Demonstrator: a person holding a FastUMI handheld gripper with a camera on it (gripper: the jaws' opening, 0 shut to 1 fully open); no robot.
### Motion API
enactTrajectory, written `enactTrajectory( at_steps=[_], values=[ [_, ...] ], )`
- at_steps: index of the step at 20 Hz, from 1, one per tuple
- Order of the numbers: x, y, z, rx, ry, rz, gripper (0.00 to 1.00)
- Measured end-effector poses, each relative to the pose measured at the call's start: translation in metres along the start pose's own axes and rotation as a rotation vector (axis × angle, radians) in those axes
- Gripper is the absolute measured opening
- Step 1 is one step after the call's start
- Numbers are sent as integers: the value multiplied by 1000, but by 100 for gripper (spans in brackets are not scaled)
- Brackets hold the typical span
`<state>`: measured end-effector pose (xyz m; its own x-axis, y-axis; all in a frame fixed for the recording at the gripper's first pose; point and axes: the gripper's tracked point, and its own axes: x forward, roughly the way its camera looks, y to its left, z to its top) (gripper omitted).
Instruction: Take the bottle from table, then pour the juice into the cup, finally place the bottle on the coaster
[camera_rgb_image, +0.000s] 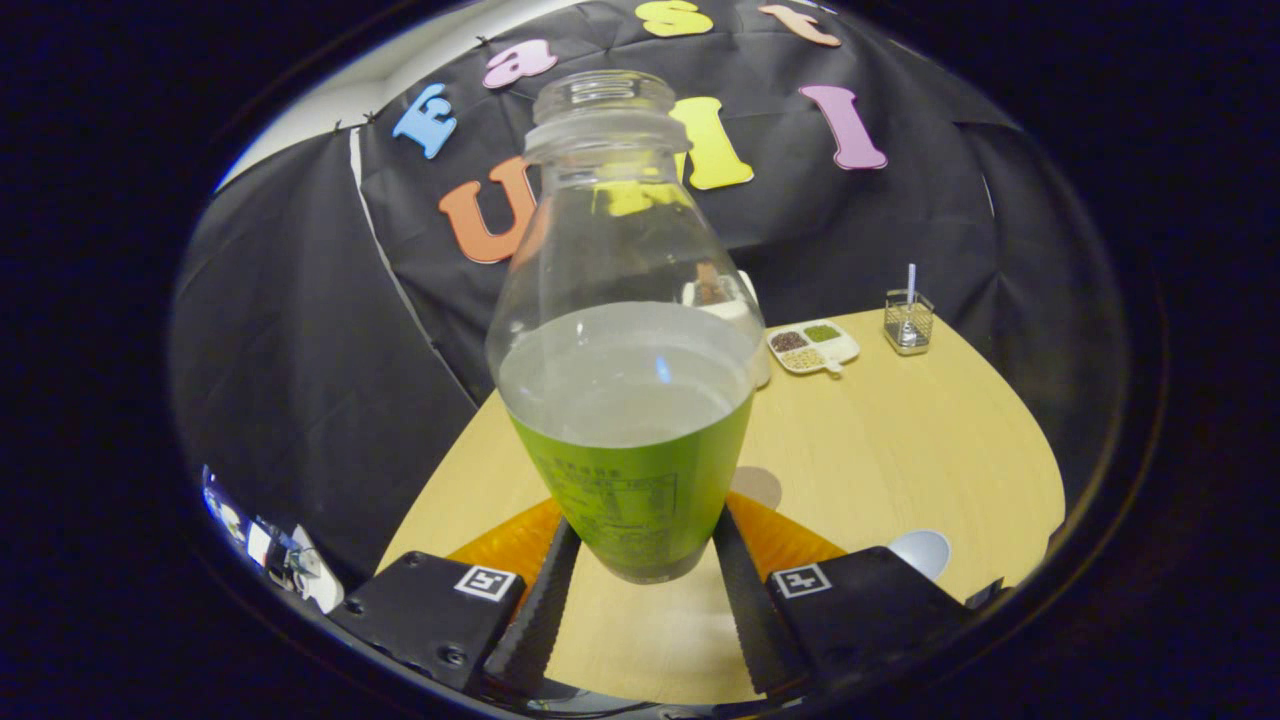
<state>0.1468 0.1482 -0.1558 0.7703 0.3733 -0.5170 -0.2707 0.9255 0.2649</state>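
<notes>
The bottle (625, 330) is in the grip, uncapped and upright, and it looks lifted clear of the table (900, 440), its base hanging above the wood, though that is a judgement from the angle. So the pick-up looks done. The bottle's liquid level sits just above the green label, and whether any has been poured I can't tell. The cup (922, 552) shows as a pale rim near the table's near right edge, just beyond the right finger. No coaster I can pick out with confidence, so the final placing is not yet done.

Now the gripper (640, 560): fingers closed partway, both pressing the bottle's lower sides over the label, clamped on it. Far across the table, a sectioned dish (812, 347) and a small mesh holder (908, 322) stand near the back edge.
</notes>
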Motion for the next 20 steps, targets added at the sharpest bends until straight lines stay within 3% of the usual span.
enactTrajectory(
  at_steps=[6,13,20],
  values=[
    [40,-12,16,3,-19,-25,79],
    [101,-40,39,-86,-94,-78,78],
    [168,-79,14,-159,-104,-209,79]
  ],
)
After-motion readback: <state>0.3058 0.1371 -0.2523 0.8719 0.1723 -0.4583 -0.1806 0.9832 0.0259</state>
